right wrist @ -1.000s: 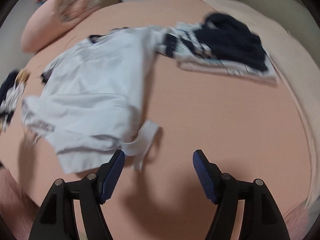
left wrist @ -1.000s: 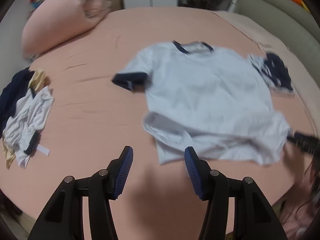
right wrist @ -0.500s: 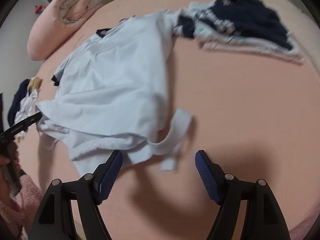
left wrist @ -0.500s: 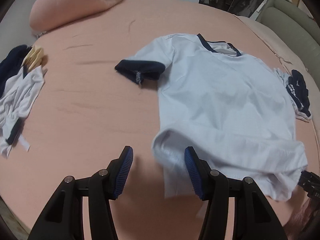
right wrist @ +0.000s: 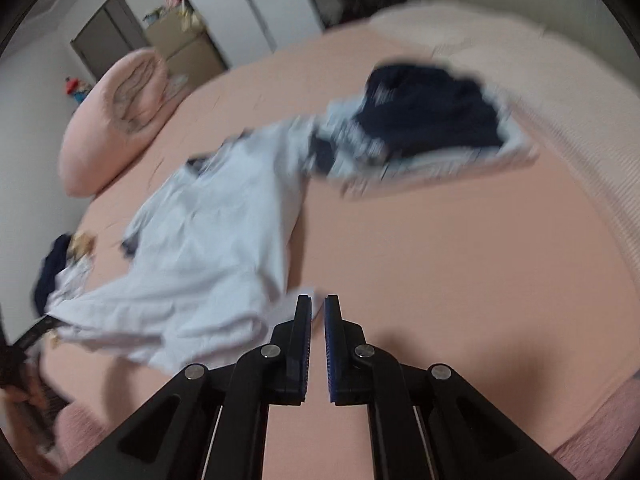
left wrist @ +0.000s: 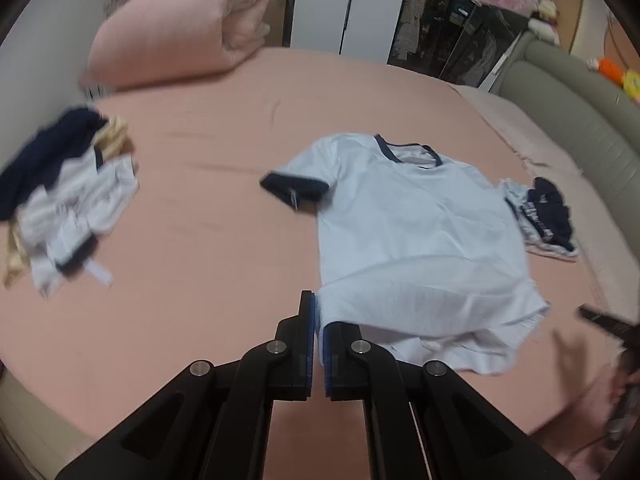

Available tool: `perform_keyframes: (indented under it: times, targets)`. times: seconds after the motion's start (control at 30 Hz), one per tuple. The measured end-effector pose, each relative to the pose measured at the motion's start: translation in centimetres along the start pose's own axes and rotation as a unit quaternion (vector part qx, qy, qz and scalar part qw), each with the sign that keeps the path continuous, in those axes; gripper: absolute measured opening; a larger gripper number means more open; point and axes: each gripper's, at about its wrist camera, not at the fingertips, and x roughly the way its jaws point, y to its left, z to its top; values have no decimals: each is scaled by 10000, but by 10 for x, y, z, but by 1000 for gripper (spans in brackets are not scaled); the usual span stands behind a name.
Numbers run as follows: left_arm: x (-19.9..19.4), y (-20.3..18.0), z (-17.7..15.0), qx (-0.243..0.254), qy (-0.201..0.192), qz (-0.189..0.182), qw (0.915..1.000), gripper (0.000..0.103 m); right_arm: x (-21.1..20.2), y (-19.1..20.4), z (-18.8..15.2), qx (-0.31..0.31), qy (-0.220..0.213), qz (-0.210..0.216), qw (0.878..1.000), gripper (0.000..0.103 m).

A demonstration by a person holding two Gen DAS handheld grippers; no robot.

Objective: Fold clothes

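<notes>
A white T-shirt [left wrist: 416,232] with navy collar and sleeve trim lies spread on the pink bed [left wrist: 208,208], neck away from me. My left gripper [left wrist: 319,320] is shut on the shirt's near left hem corner. In the right wrist view the same shirt [right wrist: 208,248] lies to the left, blurred. My right gripper [right wrist: 317,316] is shut on the shirt's near right hem corner, where a bit of white cloth sits between the pads. The right gripper's tip also shows in the left wrist view [left wrist: 600,318].
A loose pile of navy, white and tan clothes [left wrist: 64,196] lies at the bed's left. A folded navy and white stack [left wrist: 540,216] lies to the right of the shirt, also in the right wrist view [right wrist: 432,124]. A rolled pink duvet [left wrist: 176,28] sits at the far left. A grey headboard [left wrist: 572,112] borders the right.
Both grippers were open above the hem; now both have closed on the shirt's near hem corners. The folded-under hem has been pulled out straighter.
</notes>
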Motion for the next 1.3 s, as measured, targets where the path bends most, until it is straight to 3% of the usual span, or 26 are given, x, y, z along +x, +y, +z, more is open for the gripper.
perform_keyframes:
  times: [0.03,0.1,0.13,0.23,0.37,0.43,0.5,0.6,0.7,0.77,0.93,0.97,1.03,1.07,1.1,1.17,1.27,1.3]
  targets:
    - [-1,2,-3,-73,7,-40,10000,2,7,3,-5,-95,160,-23,9998,16]
    - [1,1,-8,-87,61,3,9999,2,25,13,-14,-355,403,-29,9986,58]
    - [2,0,-9,-95,88,27,9999,2,34,17,-18,-447,488,38,9978,62]
    - [3,-2,-12,-141,68,-28,9999,2,55,27,-19,-527,588,-15,9969,62]
    - [5,1,-12,-217,104,-101,9997,2,77,37,-12,-856,331,-291,9954,62]
    - [10,3,-12,-279,197,-197,9992,3,85,38,-8,-811,338,-219,9959,58]
    - [16,4,-14,-298,222,-193,9991,3,91,37,-4,-686,376,-74,9969,13]
    - [18,6,-15,-338,205,-111,9992,3,73,43,0,-588,-48,-10,9983,3]
    - [3,7,-14,-366,30,-326,9988,2,38,52,3,-716,-612,-122,9955,2]
    - [-11,5,-13,-268,-105,-506,9983,3,20,53,5,-905,-753,-293,9926,2]
    - [-4,2,-15,-227,101,-395,9989,3,39,40,-2,-1034,148,-193,9943,3]
    - [-1,2,-15,-269,138,-396,9988,3,46,39,-4,-1035,252,-247,9940,7]
    - [-1,0,-17,-314,132,-429,9985,3,56,38,-6,-956,296,-225,9947,28]
    - [-1,-1,-17,-298,126,-422,9986,3,59,37,-6,-872,321,-176,9955,44]
    - [-2,-2,-17,-280,122,-411,9987,3,62,37,-6,-765,335,-72,9965,48]
    - [-2,-2,-16,-259,127,-393,9988,3,64,38,-3,-646,301,52,9974,50]
    - [0,1,-15,-325,172,-423,9984,3,73,46,0,-867,180,-196,9959,50]
    - [1,1,-15,-349,188,-428,9983,3,79,46,2,-894,205,-199,9956,43]
